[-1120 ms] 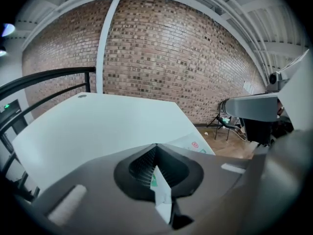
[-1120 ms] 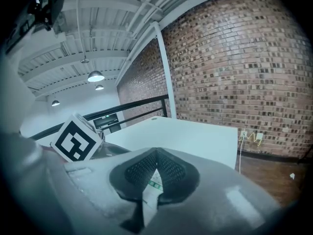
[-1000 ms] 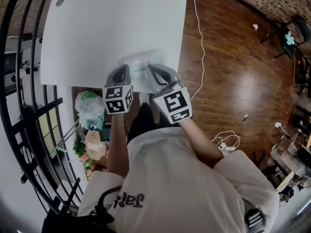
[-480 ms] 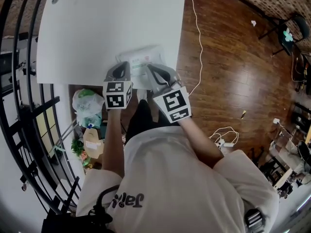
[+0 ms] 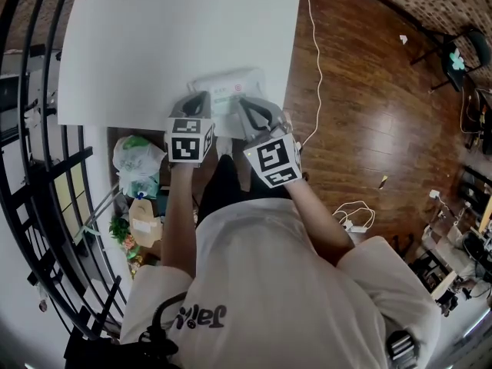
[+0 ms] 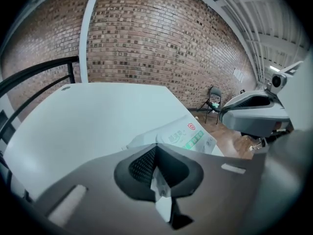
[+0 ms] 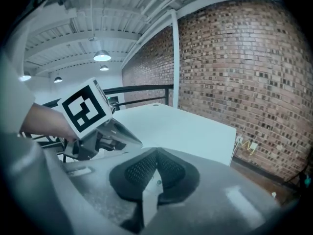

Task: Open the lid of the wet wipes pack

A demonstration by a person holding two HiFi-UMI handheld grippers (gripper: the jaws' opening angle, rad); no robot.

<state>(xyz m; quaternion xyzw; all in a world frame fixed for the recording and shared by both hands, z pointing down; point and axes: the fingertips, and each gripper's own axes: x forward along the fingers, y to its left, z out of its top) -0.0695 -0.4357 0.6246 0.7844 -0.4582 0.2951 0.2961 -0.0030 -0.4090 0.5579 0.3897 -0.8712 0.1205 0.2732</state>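
The wet wipes pack is white with green print and lies flat near the front edge of the white table. My left gripper is at the pack's front left corner, pads together. My right gripper is at its front right side, also shut, with nothing seen between its pads. In the left gripper view the pack lies just beyond the closed jaws and the right gripper hangs to its right. The right gripper view shows its shut jaws and the left gripper; the pack is hidden there.
The table's right edge drops to a wooden floor with a white cable. A black railing runs along the left. Under the table's front edge are a plastic bag and a carton. A chair stands far off.
Both grippers stay shut at the pack's near edge. The right gripper has sunk a little toward the pack and rolled slightly. The pack has not moved on the table.
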